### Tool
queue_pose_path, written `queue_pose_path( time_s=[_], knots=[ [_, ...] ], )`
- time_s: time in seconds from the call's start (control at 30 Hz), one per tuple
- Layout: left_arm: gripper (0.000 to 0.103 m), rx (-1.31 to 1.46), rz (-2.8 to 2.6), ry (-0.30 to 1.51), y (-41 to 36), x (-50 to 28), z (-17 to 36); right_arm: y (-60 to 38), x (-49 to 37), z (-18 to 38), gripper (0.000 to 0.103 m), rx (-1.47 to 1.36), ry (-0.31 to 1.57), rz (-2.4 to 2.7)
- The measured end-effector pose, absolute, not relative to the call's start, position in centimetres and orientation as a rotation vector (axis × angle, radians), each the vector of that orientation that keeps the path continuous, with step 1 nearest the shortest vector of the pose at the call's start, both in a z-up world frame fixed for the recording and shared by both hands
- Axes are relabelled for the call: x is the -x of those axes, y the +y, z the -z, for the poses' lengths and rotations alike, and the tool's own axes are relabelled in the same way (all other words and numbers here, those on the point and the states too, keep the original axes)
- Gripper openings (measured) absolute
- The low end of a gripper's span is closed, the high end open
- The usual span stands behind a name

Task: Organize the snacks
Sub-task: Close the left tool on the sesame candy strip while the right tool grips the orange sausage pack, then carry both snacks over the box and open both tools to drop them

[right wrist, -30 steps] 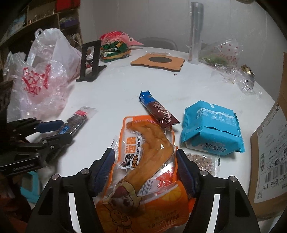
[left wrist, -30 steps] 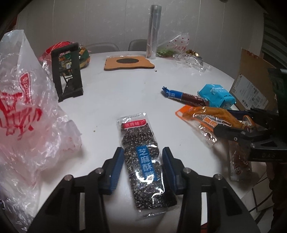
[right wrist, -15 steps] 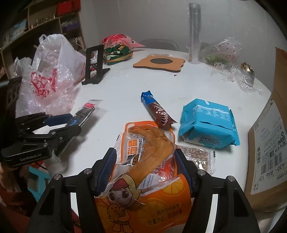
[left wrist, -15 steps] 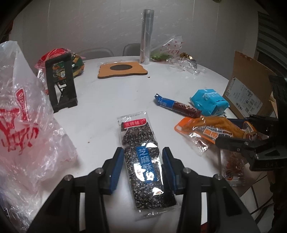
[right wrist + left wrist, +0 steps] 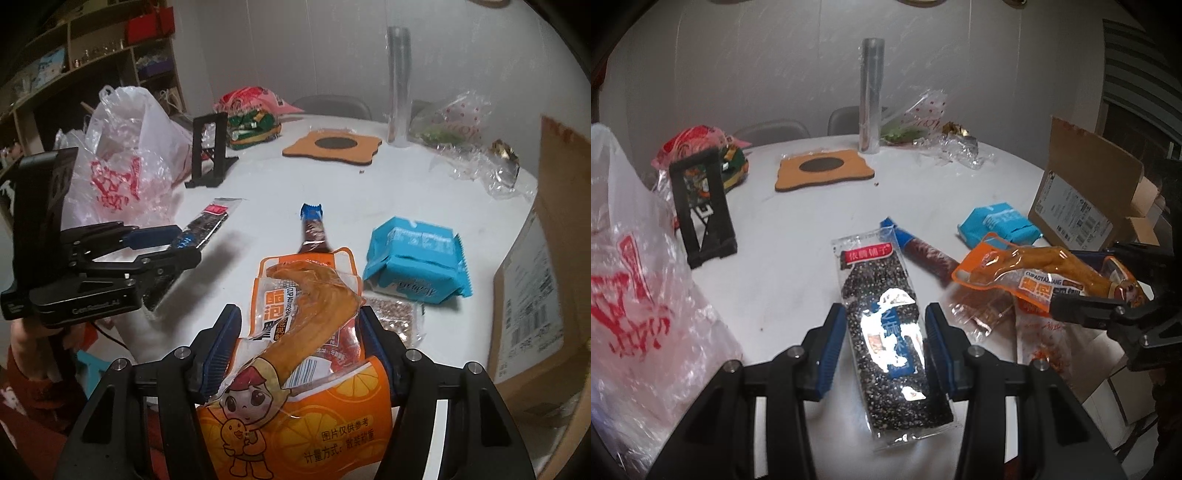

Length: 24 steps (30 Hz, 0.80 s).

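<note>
Left wrist view: both claws carry snacks off the white surface [image 5: 798, 236].
Left claw [image 5: 882, 343] pinches the sesame-crisp pack [image 5: 886, 325]; right claw [image 5: 299, 347] grips the orange chicken-foot pouch [image 5: 306, 332] above the near edge; keep both level toward the cardboard box [image 5: 1086, 192].

My feeds: dim indoor light from overhead, cool grey cast. Hard white glare on the sesame bar wrapper [image 5: 892, 328]. Soft shadows across the white desk [image 5: 369, 192]. Fisheye bending and black vignette at the corners; slight blur throughout.
</note>
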<state>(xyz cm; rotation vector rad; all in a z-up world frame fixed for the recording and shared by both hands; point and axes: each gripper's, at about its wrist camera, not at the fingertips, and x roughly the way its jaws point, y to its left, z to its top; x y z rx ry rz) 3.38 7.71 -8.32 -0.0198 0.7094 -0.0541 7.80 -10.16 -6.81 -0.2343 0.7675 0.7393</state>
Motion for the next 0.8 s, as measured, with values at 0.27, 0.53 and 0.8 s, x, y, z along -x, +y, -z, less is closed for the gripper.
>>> queue_pose_path(
  time_s=[0.27, 0.53, 0.8],
  knots=[
    [0.041, -0.004, 0.069, 0.649, 7.2, -3.7, 5.2, -11.2, -7.2, 4.4, 0.061, 0.212, 0.703, -0.74],
    [0.041, -0.026, 0.086, 0.53, 6.2, -3.8, -0.8, -12.4, -6.9, -0.3, 0.061, 0.178, 0.58, -0.773],
    [0.041, -0.106, 0.137, 0.426, 0.9, -5.3, -6.1, -15.2, -7.0, -5.7, 0.061, 0.142, 0.45, -0.774]
  ],
)
